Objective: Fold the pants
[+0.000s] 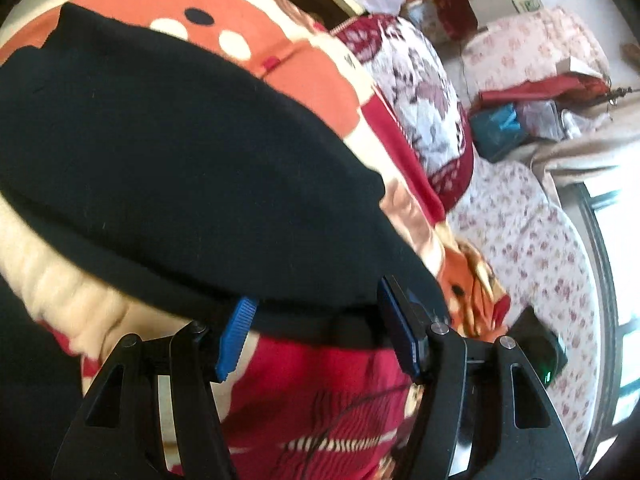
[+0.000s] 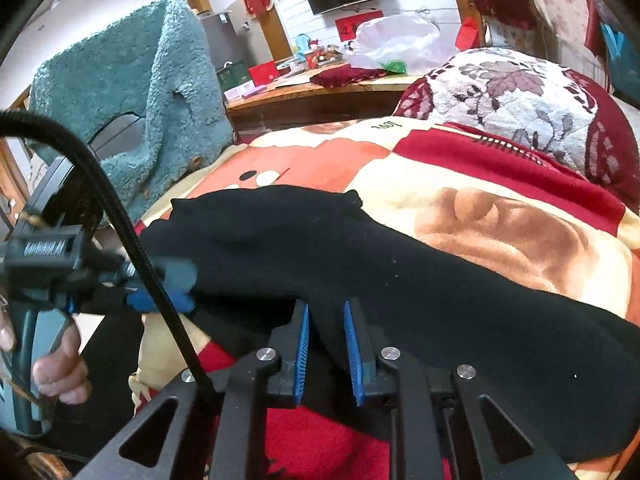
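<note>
The black pants (image 1: 180,168) lie across an orange, red and cream blanket (image 1: 256,60) on a bed. In the left wrist view my left gripper (image 1: 316,320) is open, its blue pads wide apart at the near edge of the pants, and the fabric drapes over the tips. In the right wrist view the pants (image 2: 400,280) stretch from centre to lower right. My right gripper (image 2: 326,320) has its blue pads a little apart with a fold of black fabric between them; I cannot tell if it grips. The left gripper (image 2: 160,280) shows at the left end of the pants.
A floral red and white pillow (image 2: 520,100) lies at the bed's far side. A teal fleece garment (image 2: 132,92) hangs over a chair on the left. A cluttered wooden table (image 2: 320,88) stands behind. A floral sheet (image 1: 540,248) covers the bed on the right. A black cable (image 2: 132,240) crosses in front.
</note>
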`<action>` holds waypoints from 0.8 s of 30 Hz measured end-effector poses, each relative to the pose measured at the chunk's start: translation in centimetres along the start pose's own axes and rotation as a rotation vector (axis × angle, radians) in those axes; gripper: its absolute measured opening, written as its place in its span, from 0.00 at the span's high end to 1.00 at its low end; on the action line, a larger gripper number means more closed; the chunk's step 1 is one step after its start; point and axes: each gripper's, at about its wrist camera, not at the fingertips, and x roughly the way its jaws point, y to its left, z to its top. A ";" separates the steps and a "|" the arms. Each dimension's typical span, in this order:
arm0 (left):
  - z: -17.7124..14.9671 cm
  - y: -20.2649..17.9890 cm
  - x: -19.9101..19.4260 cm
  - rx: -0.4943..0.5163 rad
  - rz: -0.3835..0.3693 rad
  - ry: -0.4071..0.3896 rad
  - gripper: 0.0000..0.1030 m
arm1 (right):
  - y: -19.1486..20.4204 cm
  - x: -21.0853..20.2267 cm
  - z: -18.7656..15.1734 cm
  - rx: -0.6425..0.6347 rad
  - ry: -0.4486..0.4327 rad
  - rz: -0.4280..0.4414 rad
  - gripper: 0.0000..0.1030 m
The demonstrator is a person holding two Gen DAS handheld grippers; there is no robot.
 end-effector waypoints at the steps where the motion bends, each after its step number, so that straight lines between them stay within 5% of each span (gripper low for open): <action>1: 0.2 0.0 0.2 -0.012 0.001 -0.005 0.40 | 0.0 0.0 -0.2 -0.006 0.003 0.005 0.84; 5: 0.4 -0.3 0.6 -0.025 0.005 -0.023 0.40 | 0.4 0.2 -1.2 -0.060 0.012 -0.054 0.77; 7: 0.3 -0.3 0.6 -0.022 0.004 -0.029 0.42 | 0.5 0.3 -1.7 -0.071 0.012 -0.069 0.49; 11: 0.5 -0.7 0.0 0.039 0.023 -0.052 0.83 | 1.4 0.8 -2.1 -0.141 0.017 -0.105 0.49; 14: 0.6 -1.2 -0.7 0.073 0.005 -0.068 0.88 | 1.4 1.5 -2.0 -0.186 0.027 -0.181 0.49; 19: 0.5 -1.6 -1.6 0.109 -0.001 -0.074 0.91 | 0.5 0.8 -0.7 -0.093 0.014 -0.075 0.88; 24: -0.3 -1.1 -3.4 0.174 0.043 -0.091 0.91 | 3.4 -1.5 -1.1 -0.179 0.016 -0.035 0.90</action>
